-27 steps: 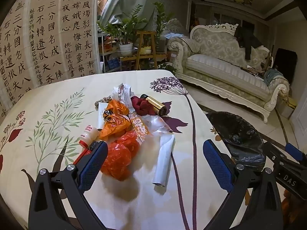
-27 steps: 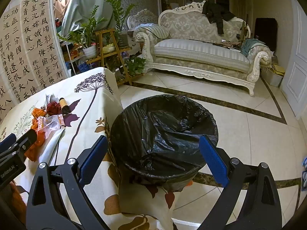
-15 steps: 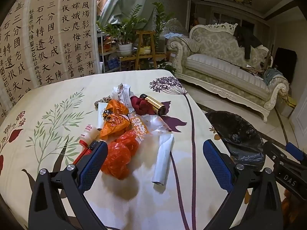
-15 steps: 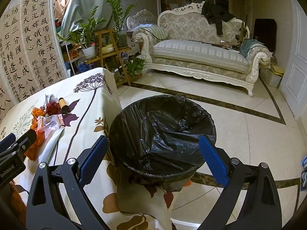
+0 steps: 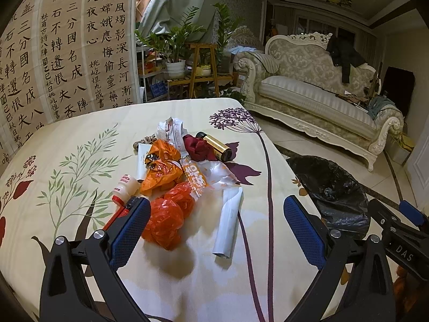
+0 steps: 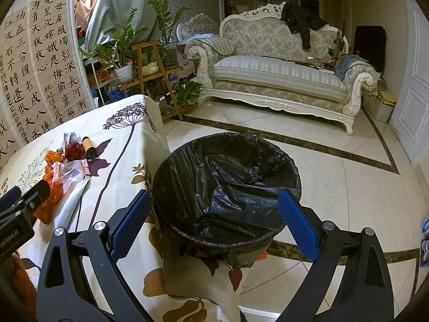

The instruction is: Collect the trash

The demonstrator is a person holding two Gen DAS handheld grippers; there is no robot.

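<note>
Both claws are spread wide and empty, so the collection has not really begun: this looks like the approach to the first pick. The left gripper (image 5: 217, 225) hangs over the flowered tablecloth (image 5: 80, 139), angled down at the trash heap: a crumpled orange plastic bag (image 5: 166, 220) sits nearest, just beside the left blue pad (image 5: 128, 230), with a rolled white paper tube (image 5: 228, 225) lying between the two fingers' line of sight but not touched. Farther back are a second orange bag (image 5: 161, 171), a small white bottle with a red cap (image 5: 124, 187), a dark red crumpled wad (image 5: 198, 147) and a gold-and-black cylinder (image 5: 217, 146). The right gripper (image 6: 211, 220) hovers above the bin with the black liner (image 6: 228, 177), standing on the floor hard against the table's edge; it appears empty. My read: the left hand needs to drop lower and straddle the orange bag or the paper tube, pinch, then swing across to the bin. Soft plastic may slip, so a deep bite would help.
</note>
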